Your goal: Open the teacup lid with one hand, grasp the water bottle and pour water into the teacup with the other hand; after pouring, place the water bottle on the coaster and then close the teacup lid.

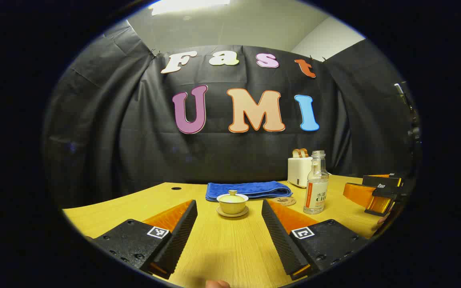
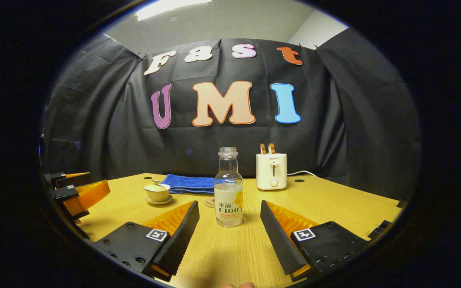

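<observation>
The small cream ceramic teacup (image 1: 232,205), lid on, stands on the yellow wooden counter (image 1: 222,248) straight ahead of the left gripper (image 1: 229,224). The clear glass water bottle (image 2: 228,190) stands upright ahead of the right gripper (image 2: 229,225). Both 2 grippers are spread wide, holding nothing.

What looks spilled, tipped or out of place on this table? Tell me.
Nothing stands out. The lidded teacup sits level on its saucer, the uncapped water bottle stands upright, the blue towel lies folded, and no spill shows.
</observation>
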Motion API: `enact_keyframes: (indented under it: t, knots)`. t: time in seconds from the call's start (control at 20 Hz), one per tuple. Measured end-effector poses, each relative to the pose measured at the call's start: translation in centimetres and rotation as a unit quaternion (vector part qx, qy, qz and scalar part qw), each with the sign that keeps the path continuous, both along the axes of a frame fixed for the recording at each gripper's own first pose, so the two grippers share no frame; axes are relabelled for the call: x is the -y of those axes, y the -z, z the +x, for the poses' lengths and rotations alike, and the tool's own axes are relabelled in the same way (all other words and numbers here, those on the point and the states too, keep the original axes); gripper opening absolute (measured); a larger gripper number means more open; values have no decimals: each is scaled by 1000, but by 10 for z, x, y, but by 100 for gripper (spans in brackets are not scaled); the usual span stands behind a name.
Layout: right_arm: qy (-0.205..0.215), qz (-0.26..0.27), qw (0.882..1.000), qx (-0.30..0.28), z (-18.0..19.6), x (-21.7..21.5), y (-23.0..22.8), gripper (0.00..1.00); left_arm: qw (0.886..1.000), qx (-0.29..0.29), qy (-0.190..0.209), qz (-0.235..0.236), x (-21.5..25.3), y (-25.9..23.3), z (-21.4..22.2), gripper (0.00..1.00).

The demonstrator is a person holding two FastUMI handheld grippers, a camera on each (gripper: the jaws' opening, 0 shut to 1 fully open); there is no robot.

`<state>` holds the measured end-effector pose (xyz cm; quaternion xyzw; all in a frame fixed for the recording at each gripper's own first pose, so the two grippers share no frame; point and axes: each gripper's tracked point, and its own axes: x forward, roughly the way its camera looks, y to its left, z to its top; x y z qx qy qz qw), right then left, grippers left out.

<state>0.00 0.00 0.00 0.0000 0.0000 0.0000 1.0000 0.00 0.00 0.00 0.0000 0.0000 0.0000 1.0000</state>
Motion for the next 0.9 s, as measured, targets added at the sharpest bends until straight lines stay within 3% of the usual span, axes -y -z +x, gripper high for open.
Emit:
enact_keyframes:
  t: [0.9]
  knots:
    - [-5, 0, 1000, -7, 2, -2, 2, 97, 1000, -26, -12, 7, -3, 7, 1, 95]
